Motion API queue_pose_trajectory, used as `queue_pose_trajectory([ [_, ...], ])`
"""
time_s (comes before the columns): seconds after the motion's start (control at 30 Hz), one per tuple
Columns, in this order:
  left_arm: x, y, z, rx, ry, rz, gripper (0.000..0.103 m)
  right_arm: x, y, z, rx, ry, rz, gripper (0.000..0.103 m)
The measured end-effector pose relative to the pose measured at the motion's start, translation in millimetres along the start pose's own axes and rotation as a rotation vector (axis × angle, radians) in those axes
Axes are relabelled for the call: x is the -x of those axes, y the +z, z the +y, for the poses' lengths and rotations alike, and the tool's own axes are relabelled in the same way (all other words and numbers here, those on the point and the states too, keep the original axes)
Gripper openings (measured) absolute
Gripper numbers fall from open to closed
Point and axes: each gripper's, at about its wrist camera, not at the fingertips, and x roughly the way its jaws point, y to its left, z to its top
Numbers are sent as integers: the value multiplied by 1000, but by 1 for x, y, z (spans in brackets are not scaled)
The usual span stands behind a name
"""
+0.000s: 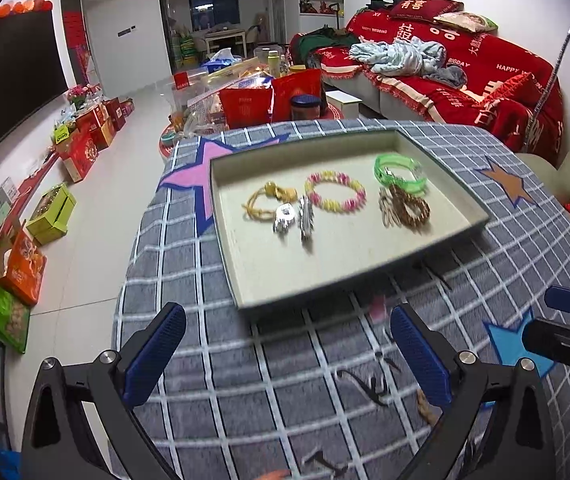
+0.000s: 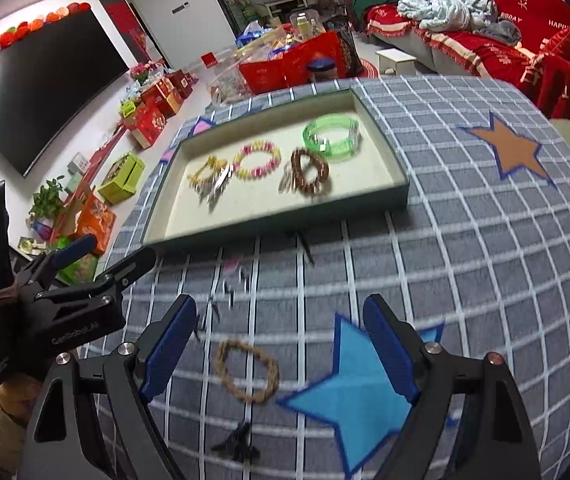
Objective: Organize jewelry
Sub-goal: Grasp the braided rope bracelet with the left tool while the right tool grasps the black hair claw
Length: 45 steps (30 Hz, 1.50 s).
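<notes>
A shallow tray [image 1: 365, 280] [image 2: 401, 190] on the grey checked tablecloth holds a green bangle [image 1: 399, 172] [image 2: 331, 136], a pink-and-yellow bead bracelet [image 1: 335, 192] [image 2: 257, 160], a brown bead bracelet [image 1: 409, 208] [image 2: 309, 172], a gold cord bracelet [image 1: 265, 200] and silver clips [image 1: 295, 218]. A tan woven bracelet [image 2: 247, 372] lies loose on the cloth between my right gripper's fingers. My right gripper [image 2: 281, 336] is open and empty above it. My left gripper [image 1: 285, 340] is open and empty, in front of the tray. Black hair clips [image 1: 365, 386] [image 2: 237, 446] and a small pink item [image 1: 379, 306] lie on the cloth.
The table's left edge drops to a tiled floor with gift boxes [image 1: 85, 148]. A red-covered sofa [image 1: 465, 72] stands at the right, red bags and a jar [image 1: 305, 106] behind the table. The left gripper's body [image 2: 49, 304] shows at the right wrist view's left.
</notes>
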Motion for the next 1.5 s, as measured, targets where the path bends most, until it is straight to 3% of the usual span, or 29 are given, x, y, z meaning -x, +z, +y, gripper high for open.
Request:
queue_pose_trajectory([
  [0.4,-5,-36,-9,-8,-122,95,103,3,-68,15,22,-15,87,88],
  [0.77,-18,-44,-31,-101,-148,133,103,-7,-99,37,55,-35,96,86],
  [0.9,-23,-44,-41,-141,-164,139,103,-12,-103,44,65,-48,93,72],
  [1.07,-25,-43,-56,-192,-185,137,103,-17,-108,51,93,-87,85,61],
  [1.13,-26,-42,-62,-205,-192,140,103,-16,-109,53,101,-99,79,48],
  [1.23,-27,-43,-68,-222,-202,144,103,-16,-109,52,94,-104,70,42],
  [1.3,-29,-44,-74,-236,-209,155,101,-15,-110,52,97,-105,67,42],
  [1.37,-29,-46,-77,-253,-209,159,84,-14,-111,53,104,-109,63,42],
  [1.43,-28,-47,-79,-257,-225,160,78,-12,-112,52,102,-104,65,42],
  [1.5,-26,-47,-81,-264,-237,157,65,-11,-113,52,101,-98,68,42],
])
